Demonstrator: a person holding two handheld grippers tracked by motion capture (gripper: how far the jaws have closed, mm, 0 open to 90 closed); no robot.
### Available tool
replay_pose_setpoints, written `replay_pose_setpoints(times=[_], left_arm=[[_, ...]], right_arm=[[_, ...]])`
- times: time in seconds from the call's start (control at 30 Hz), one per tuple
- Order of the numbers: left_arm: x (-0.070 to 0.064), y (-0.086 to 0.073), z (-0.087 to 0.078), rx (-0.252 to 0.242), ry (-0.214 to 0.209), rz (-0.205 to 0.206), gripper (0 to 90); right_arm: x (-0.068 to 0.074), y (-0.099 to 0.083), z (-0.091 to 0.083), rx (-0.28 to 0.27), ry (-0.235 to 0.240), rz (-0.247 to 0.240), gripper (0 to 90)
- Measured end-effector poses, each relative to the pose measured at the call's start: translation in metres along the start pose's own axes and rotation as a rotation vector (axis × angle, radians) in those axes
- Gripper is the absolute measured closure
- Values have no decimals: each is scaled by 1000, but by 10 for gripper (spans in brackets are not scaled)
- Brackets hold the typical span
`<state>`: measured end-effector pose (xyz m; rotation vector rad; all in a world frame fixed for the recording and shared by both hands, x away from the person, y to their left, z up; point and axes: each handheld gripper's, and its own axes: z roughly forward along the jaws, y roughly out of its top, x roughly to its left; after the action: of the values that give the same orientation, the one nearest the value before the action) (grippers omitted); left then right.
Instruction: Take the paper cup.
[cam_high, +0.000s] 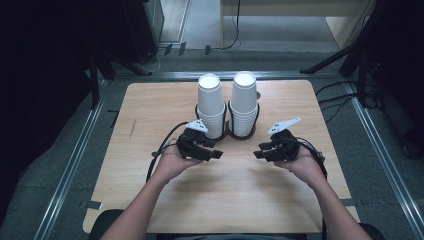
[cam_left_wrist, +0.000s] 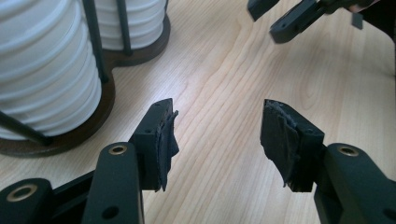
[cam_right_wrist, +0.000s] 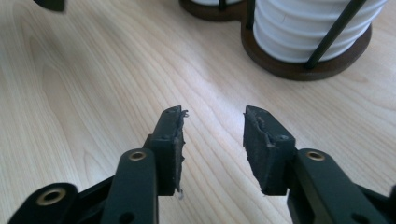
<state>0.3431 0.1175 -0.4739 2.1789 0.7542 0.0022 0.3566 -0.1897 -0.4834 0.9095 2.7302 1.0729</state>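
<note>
The cup holder (cam_high: 235, 134), a dark double-ring stand near the far edge of the wooden table (cam_high: 150, 105), is being taken as landmark.

Left of and nearer than the holder, the left gripper (cam_high: 216, 154) is being held low over the table, its jaws released and grasping nothing; it is being pointed inward, probably so that it stays ready beside the left cup stack (cam_high: 210, 105). That stack and the right cup stack (cam_high: 244, 102), both of white paper cups, are being kept upright by the holder's thin black rods.

Right of and nearer than the holder, the right gripper (cam_high: 258, 154) is being held likewise, jaws parted and empty, facing the left one across bare table.

The ragged, worn padding on the pads (cam_left_wrist: 166, 135) and the holder's brown base (cam_left_wrist: 107, 100) are being shown in the left gripper view; the stacks' full height is being shown from the high view. Similar frayed pads (cam_right_wrist: 259, 135) are being shown in the right gripper view, just short of the holder's base (cam_right_wrist: 299, 70).
</note>
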Motion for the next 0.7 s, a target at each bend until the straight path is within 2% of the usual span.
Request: replay_pose_setpoints(times=[0.17, 0.43, 0.57, 0.7], left_arm=[[1, -1, 2, 22, 8, -2, 460], [1, -1, 4, 31, 5, 5, 471], [1, -1, 4, 30, 4, 3, 479], [2, -1, 5, 33, 2, 2, 496]], right_arm=[[1, 0, 0, -4, 0, -7, 519], [0, -1, 0, 3, -1, -10, 510], [0, -1, -1, -10, 3, -10, 493], [0, 0, -3, -24, 20, -6, 424]])
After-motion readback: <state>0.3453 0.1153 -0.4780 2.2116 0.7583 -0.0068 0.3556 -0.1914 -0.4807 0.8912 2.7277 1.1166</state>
